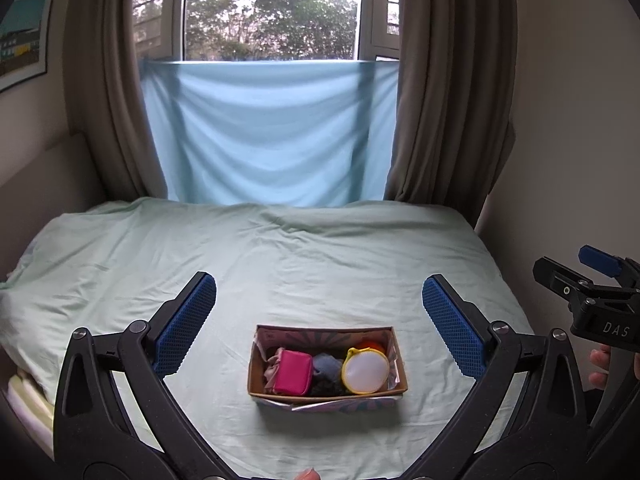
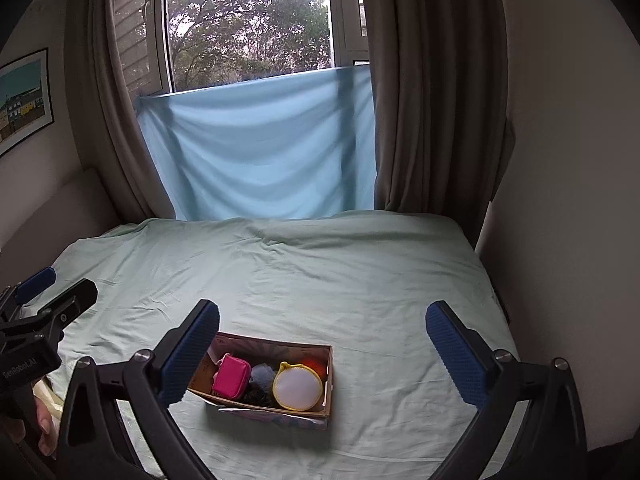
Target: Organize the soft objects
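Note:
A cardboard box sits on the pale green bed. It holds a pink pouch, grey fabric, a dark piece, a round white mesh bag with a yellow rim and something orange behind it. My left gripper is open and empty, above and behind the box. In the right wrist view the box lies left of centre with the pink pouch and the mesh bag. My right gripper is open and empty above it.
A light blue cloth hangs over the window between brown curtains. Walls close in on both sides of the bed. The right gripper's body shows at the right edge, the left one's at the left edge.

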